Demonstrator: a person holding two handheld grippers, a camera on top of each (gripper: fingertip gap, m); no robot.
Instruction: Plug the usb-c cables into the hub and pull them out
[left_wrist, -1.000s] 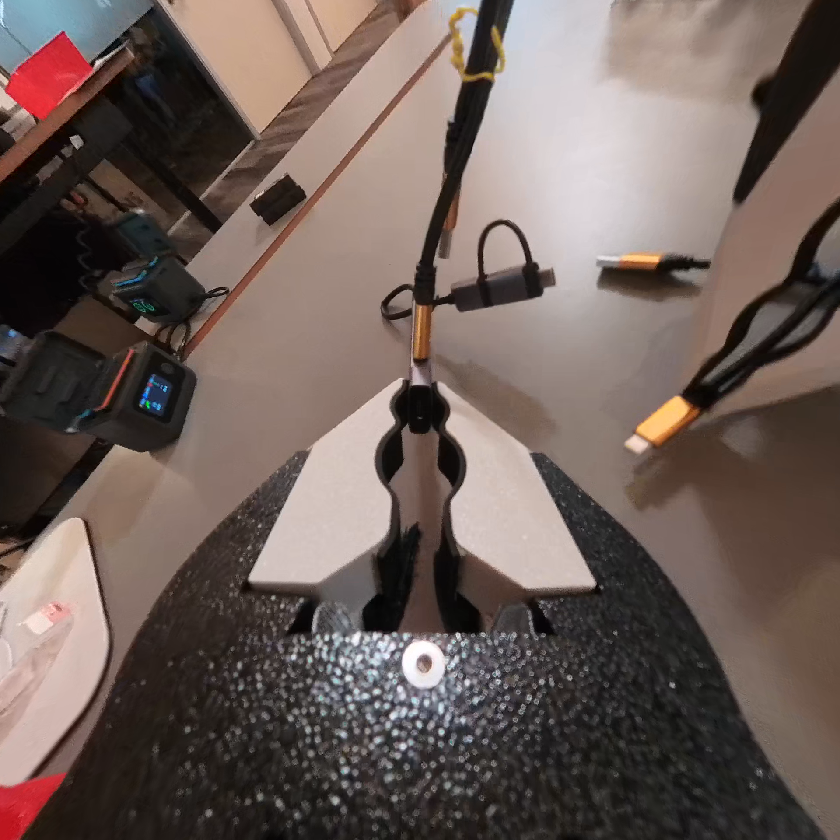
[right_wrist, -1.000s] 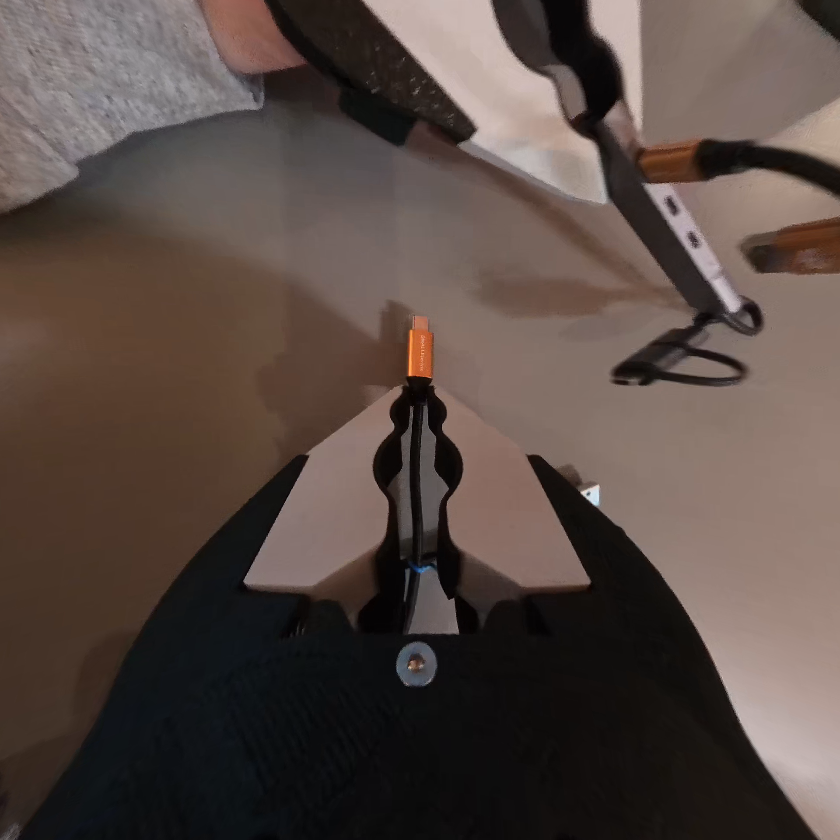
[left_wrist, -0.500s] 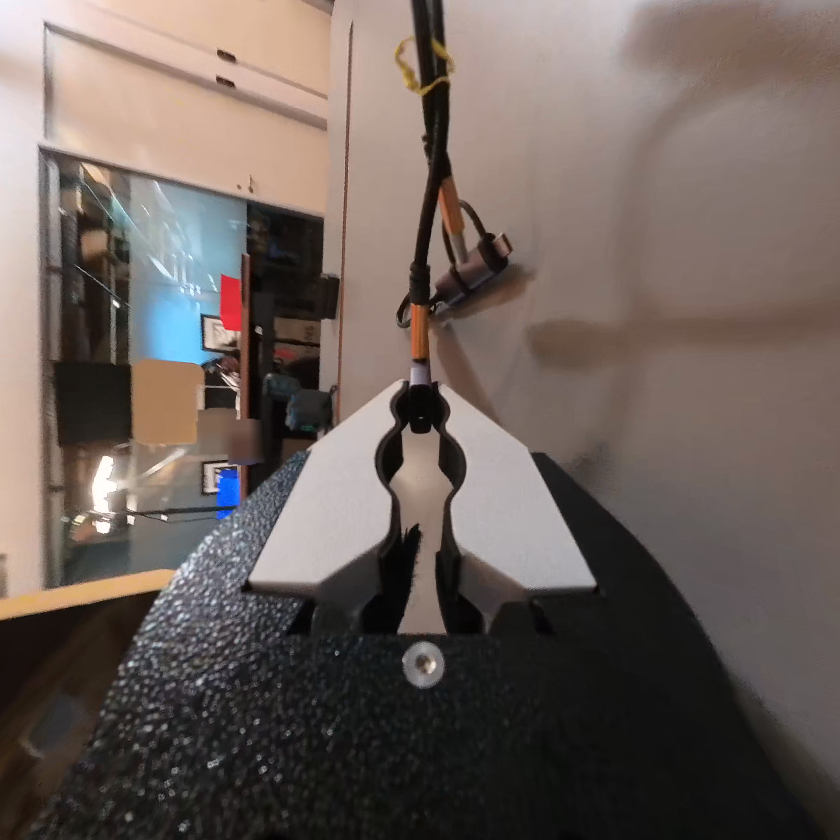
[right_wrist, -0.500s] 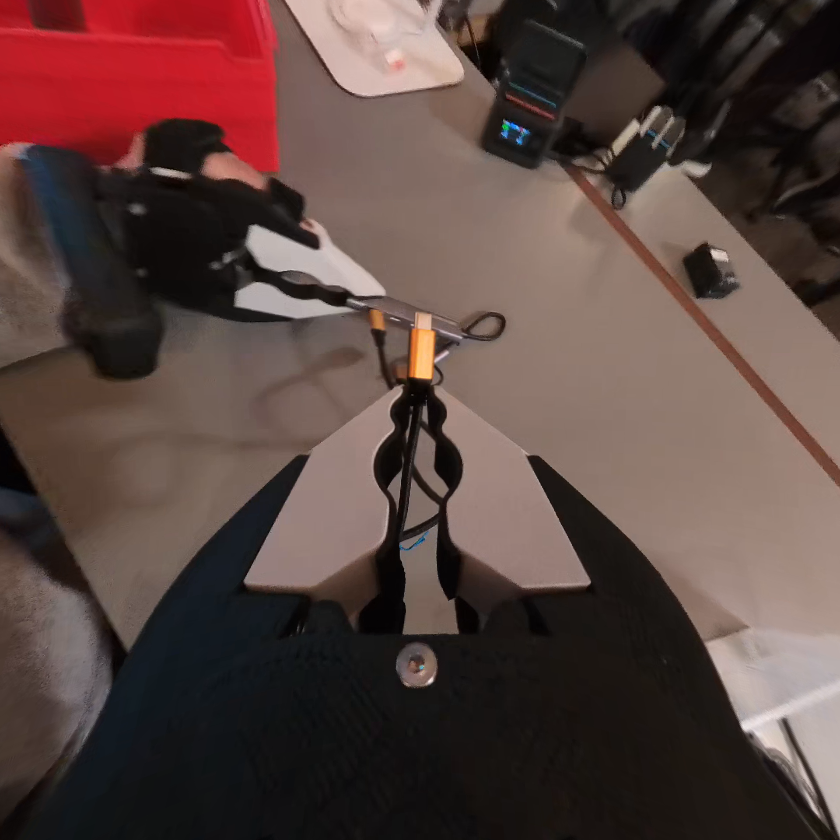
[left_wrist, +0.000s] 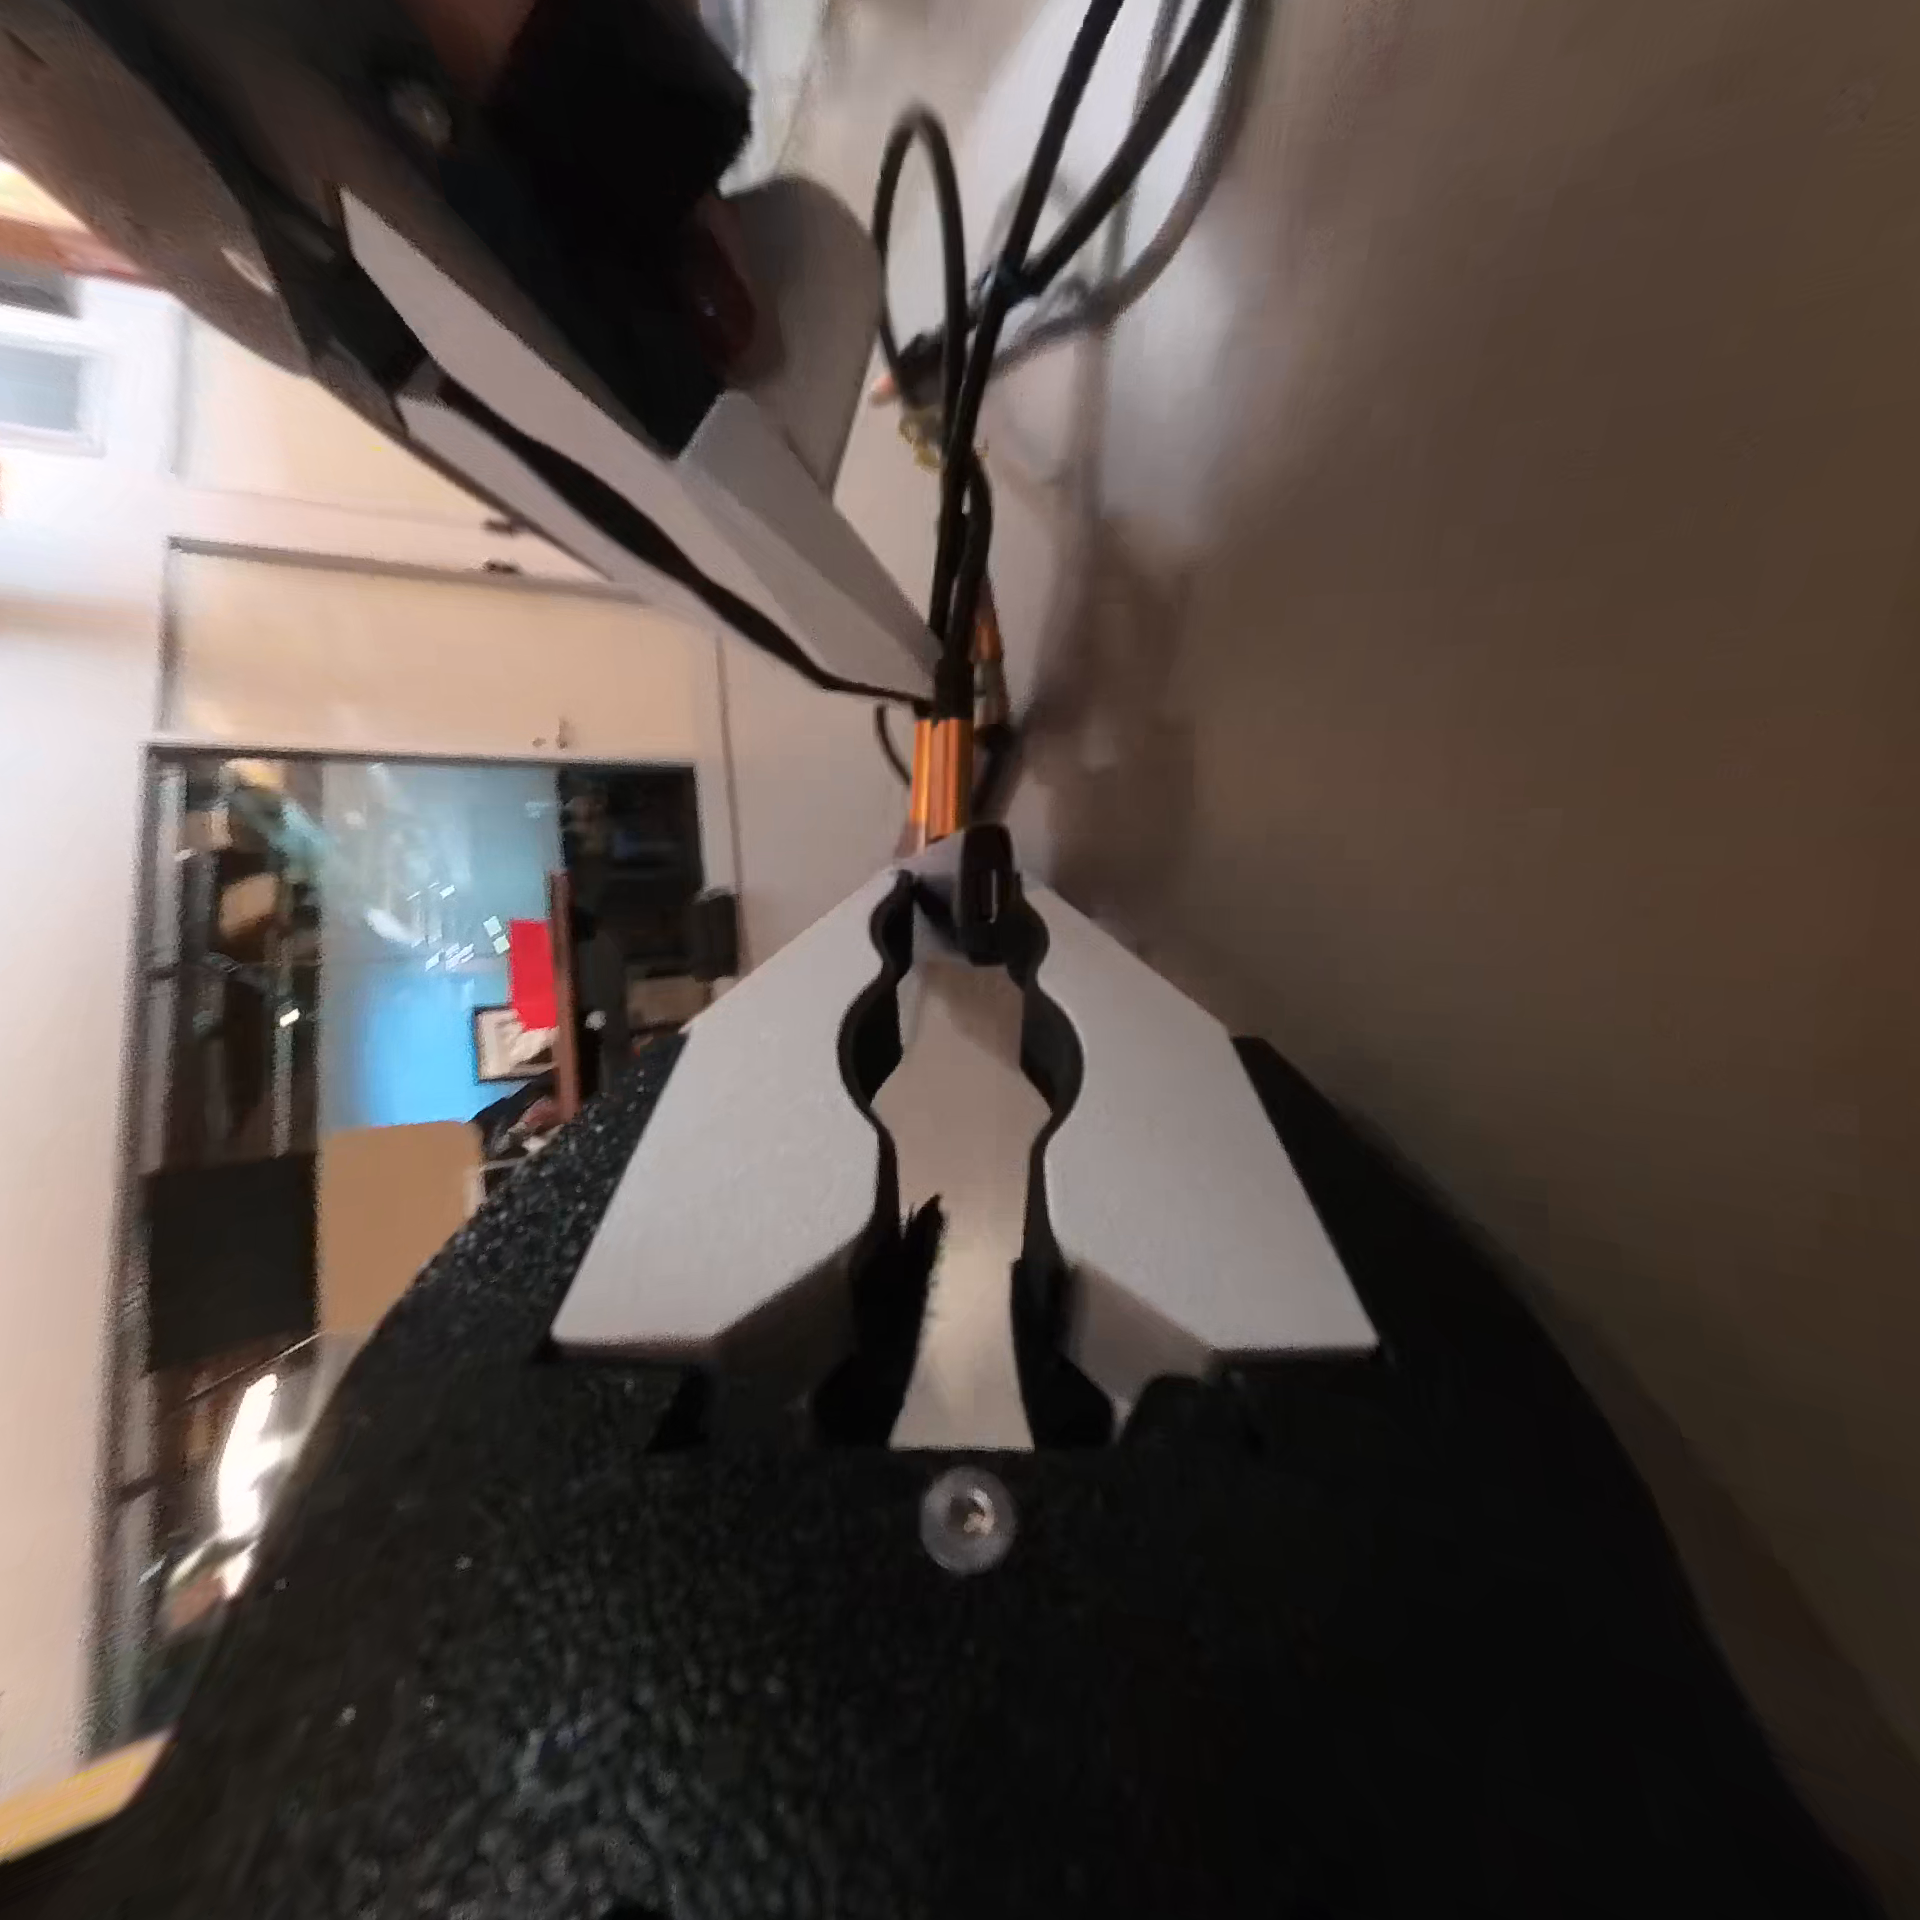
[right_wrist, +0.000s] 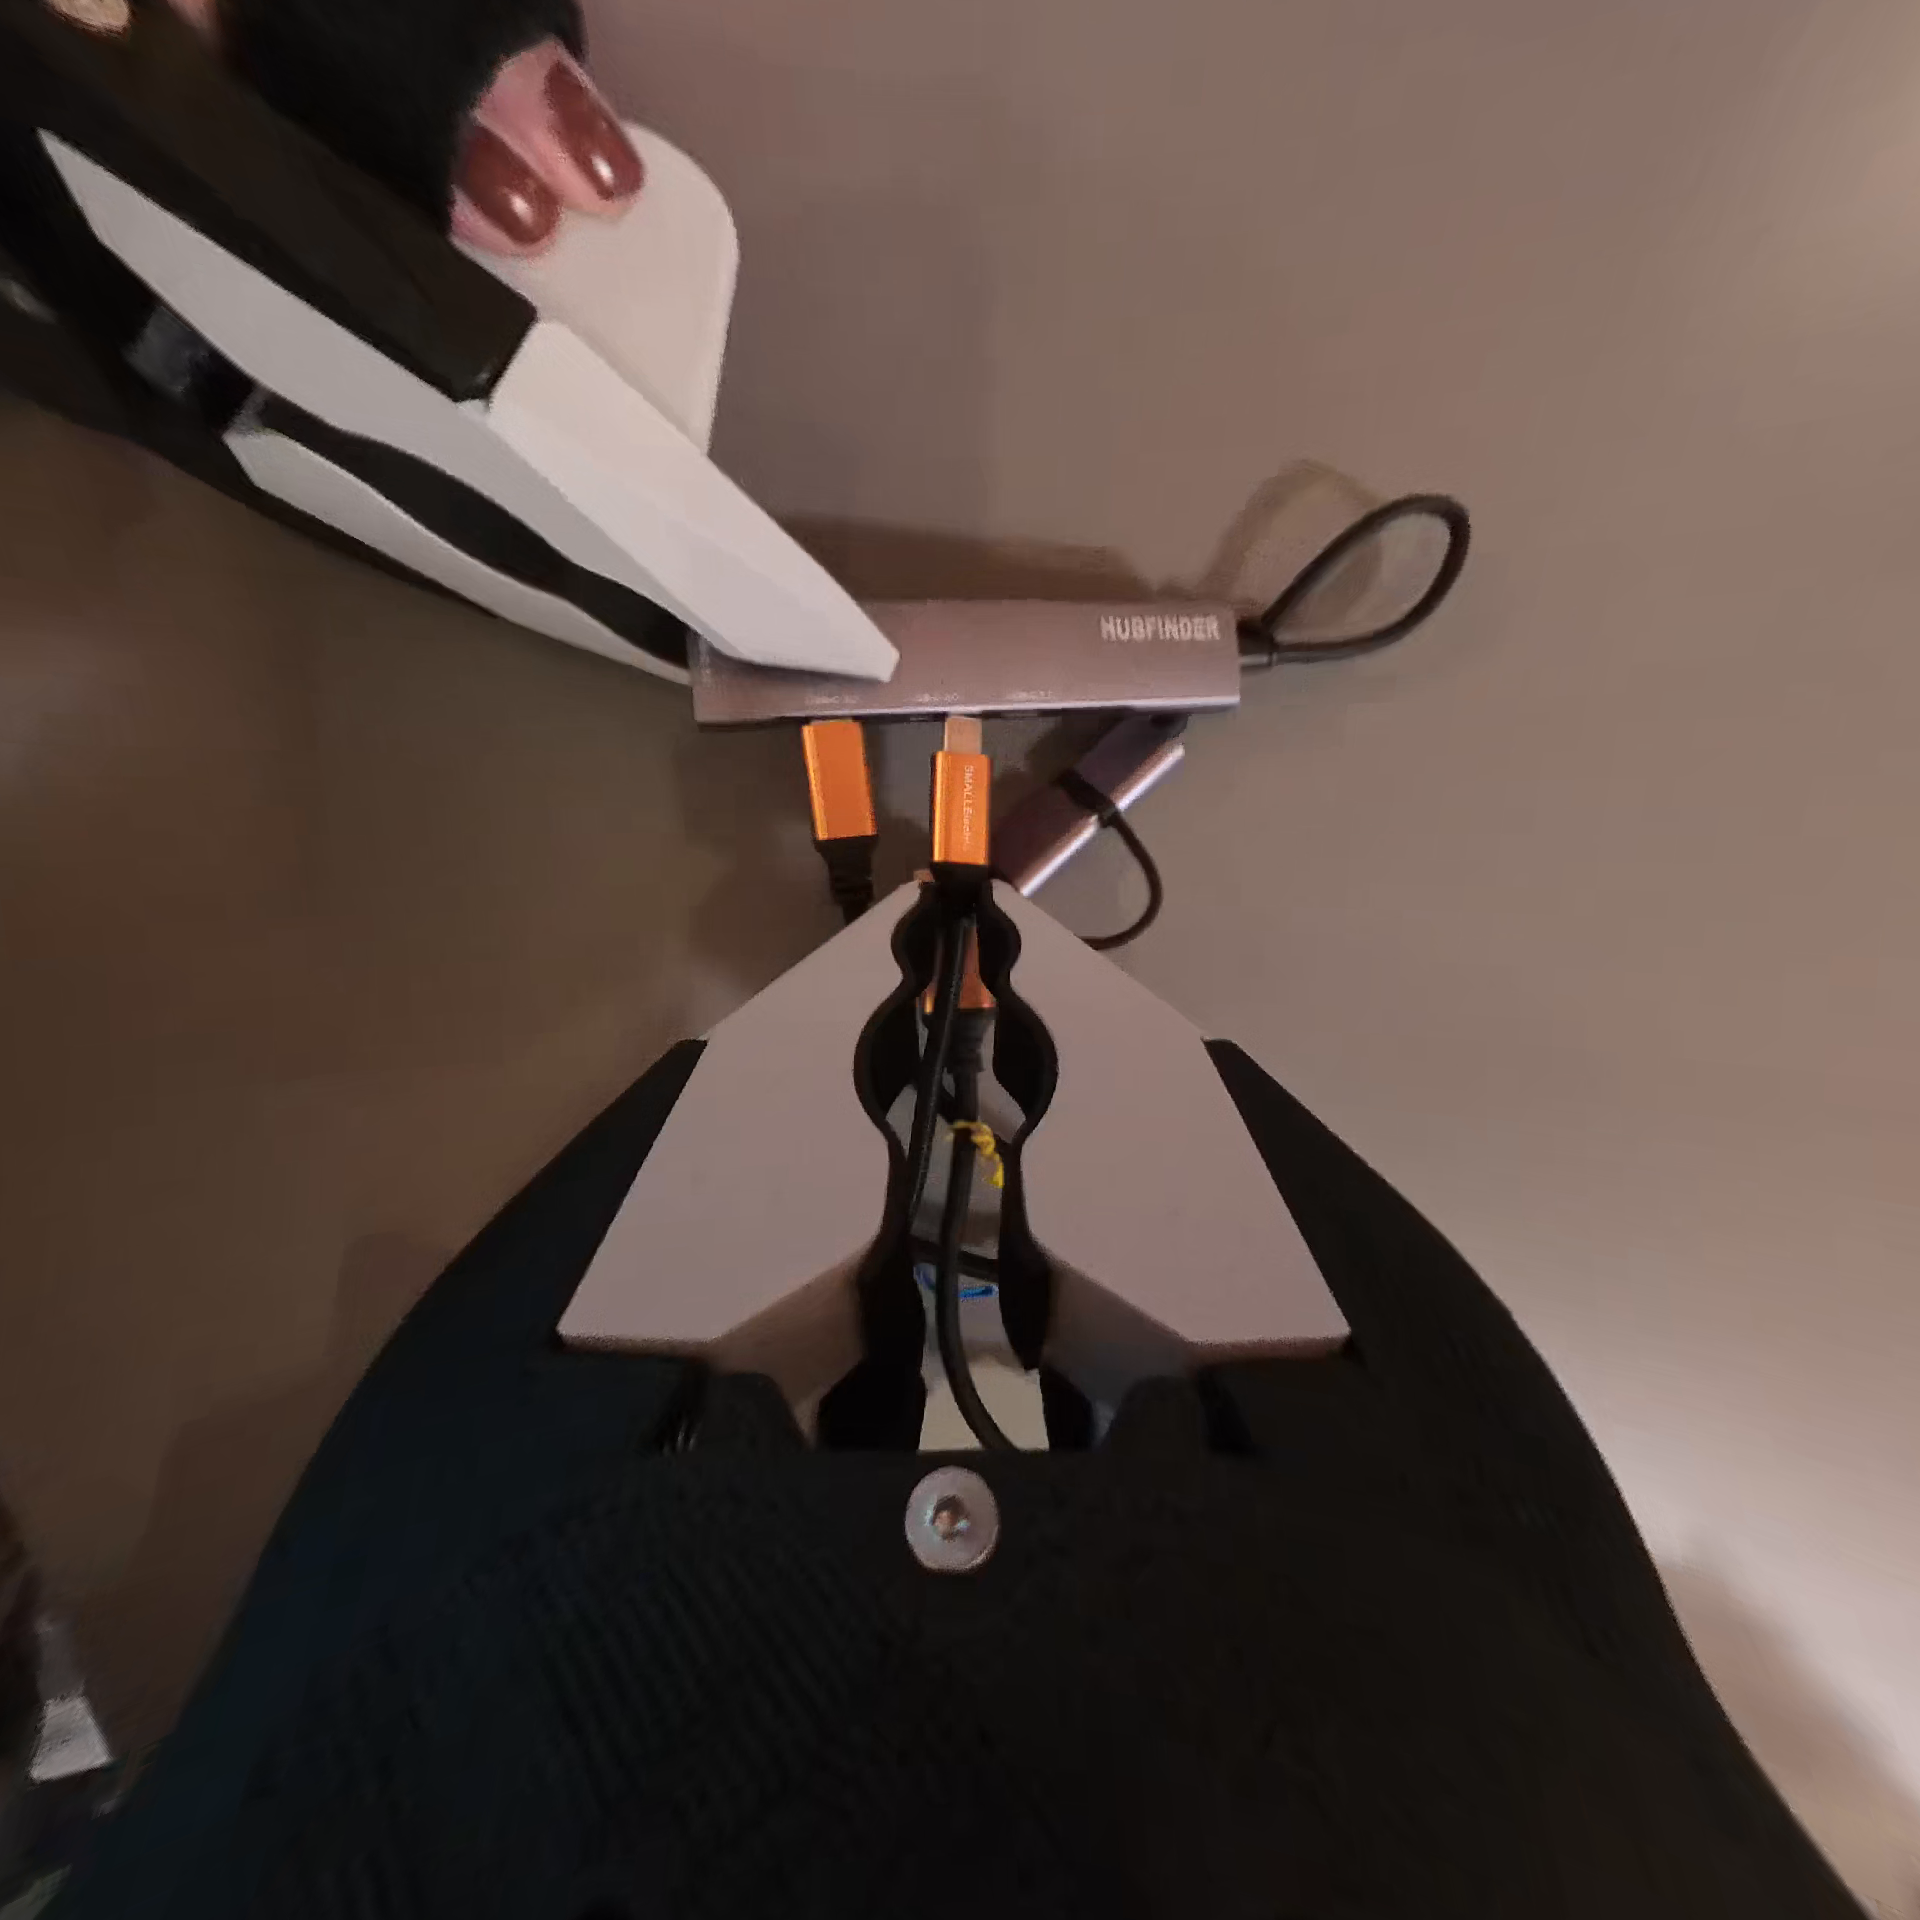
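The left gripper (right_wrist: 790, 665) pins one end of the grey hub (right_wrist: 1018, 665) in closed jaws, which I judge is to keep it from sliding while the other hand pushes. In the left wrist view the hub's dark end (left_wrist: 982, 894) sits clamped right at the jaw tips.

The right gripper (right_wrist: 954, 888) has its jaws narrowed on the black cord just behind an orange usb-c plug (right_wrist: 961, 805), whose metal tip is at the middle port on the hub's long side; whether it is seated home I cannot tell. Holding so close behind the plug keeps it stiff and in line with the port.

A second orange plug (right_wrist: 836, 779) is already in the port just beside it, nearer the left gripper, so the two plugs stand close together with little room between. The hub's own lead loops out from its far end (right_wrist: 1371, 582), and a grey adapter (right_wrist: 1101, 821) on a short tether lies on the table (right_wrist: 1558, 935) just right of the held plug, near enough to foul the approach. Loose black cables run back through the right jaws.
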